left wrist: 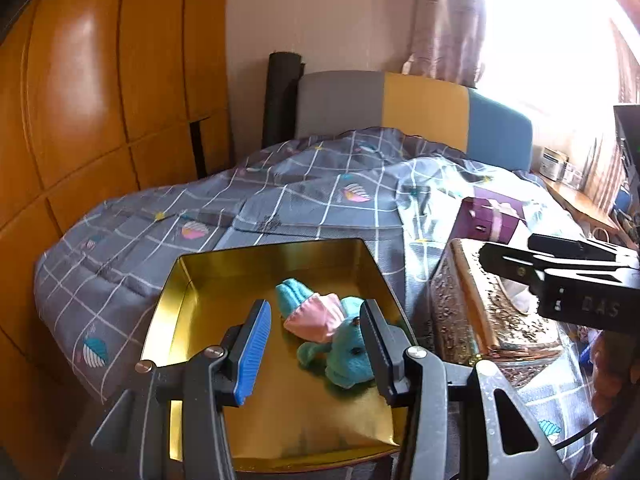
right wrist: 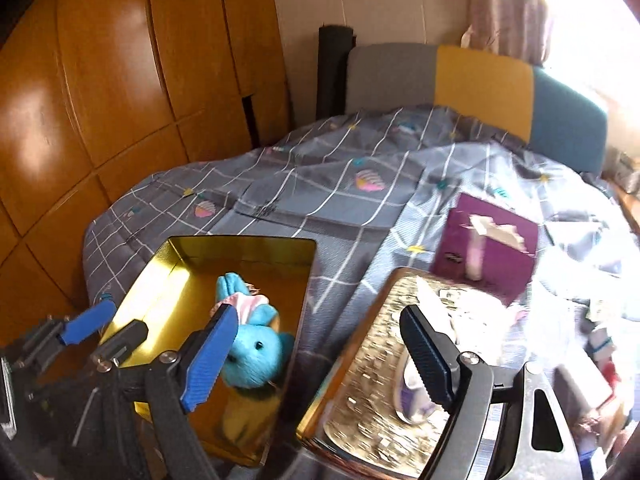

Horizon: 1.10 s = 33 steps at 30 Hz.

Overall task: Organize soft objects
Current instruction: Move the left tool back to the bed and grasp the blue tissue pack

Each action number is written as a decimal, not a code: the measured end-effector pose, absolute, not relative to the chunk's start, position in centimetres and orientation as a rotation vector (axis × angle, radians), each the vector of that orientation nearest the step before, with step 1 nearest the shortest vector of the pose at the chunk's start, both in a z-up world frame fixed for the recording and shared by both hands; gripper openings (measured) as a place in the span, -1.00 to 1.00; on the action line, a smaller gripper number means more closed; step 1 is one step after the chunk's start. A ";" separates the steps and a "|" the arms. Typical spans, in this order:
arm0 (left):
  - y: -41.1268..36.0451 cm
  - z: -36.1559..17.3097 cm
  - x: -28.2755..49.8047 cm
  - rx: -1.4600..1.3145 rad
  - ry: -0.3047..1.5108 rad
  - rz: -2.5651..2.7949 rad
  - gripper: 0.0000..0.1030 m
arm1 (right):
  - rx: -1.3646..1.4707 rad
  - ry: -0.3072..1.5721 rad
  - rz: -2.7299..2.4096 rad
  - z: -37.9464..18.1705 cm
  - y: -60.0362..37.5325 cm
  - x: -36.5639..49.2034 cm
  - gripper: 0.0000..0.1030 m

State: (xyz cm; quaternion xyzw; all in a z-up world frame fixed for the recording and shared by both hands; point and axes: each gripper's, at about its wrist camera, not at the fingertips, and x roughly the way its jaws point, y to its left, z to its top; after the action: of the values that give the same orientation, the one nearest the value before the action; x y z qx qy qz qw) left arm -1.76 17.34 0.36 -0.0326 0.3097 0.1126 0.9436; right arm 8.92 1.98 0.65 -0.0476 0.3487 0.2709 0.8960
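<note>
A blue plush toy in a pink dress (left wrist: pixel 328 332) lies inside an open gold tin (left wrist: pixel 192 280) on the bed; it also shows in the right wrist view (right wrist: pixel 252 344), in the tin (right wrist: pixel 200 248). My left gripper (left wrist: pixel 316 352) is open above the tin, fingers on either side of the toy, holding nothing. It also shows in the right wrist view (right wrist: pixel 104 332). My right gripper (right wrist: pixel 316 356) is open and empty, between the tin and an embossed gold lid (right wrist: pixel 376 380). It appears at the right edge of the left wrist view (left wrist: pixel 520 260).
The embossed gold lid (left wrist: pixel 480 304) lies right of the tin. A purple gift box (right wrist: pixel 492 248) sits behind it, also in the left wrist view (left wrist: pixel 488 220). A grey checked duvet (left wrist: pixel 280 192) covers the bed. A wooden wardrobe (left wrist: pixel 80 100) stands left. Clutter lies at the far right (right wrist: pixel 600 344).
</note>
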 end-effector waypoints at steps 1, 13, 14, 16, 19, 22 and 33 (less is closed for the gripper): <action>17.1 0.5 -1.8 -0.061 0.630 0.222 -0.10 | -0.095 0.714 0.554 0.8 1.3 8.7 0.65; 13.6 1.4 -2.0 0.019 0.616 0.156 -0.10 | -0.044 0.668 0.394 1.4 -7.6 7.9 0.69; 13.3 1.4 -1.9 0.026 0.615 0.149 -0.10 | -0.038 0.669 0.378 1.4 -8.5 7.9 0.69; 12.7 1.6 -1.9 0.037 0.613 0.136 -0.10 | -0.025 0.673 0.336 1.2 -10.4 8.0 0.70; 11.8 1.7 -1.7 0.049 0.613 0.112 -0.10 | -0.002 0.683 0.274 0.9 -13.3 8.3 0.71; 11.0 1.7 -1.5 0.058 0.621 0.094 -0.10 | 0.022 0.692 0.201 0.5 -16.4 8.6 0.71; 6.9 2.5 -0.8 0.089 0.621 -0.042 -0.10 | 0.112 0.735 -0.047 -1.5 -27.0 9.7 0.72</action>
State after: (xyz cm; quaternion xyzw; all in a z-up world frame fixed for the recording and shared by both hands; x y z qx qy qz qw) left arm -0.75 6.88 2.46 0.0437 0.3052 -0.0209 0.9510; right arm 9.68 -27.01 -1.55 0.0546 0.3591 -0.0227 0.9314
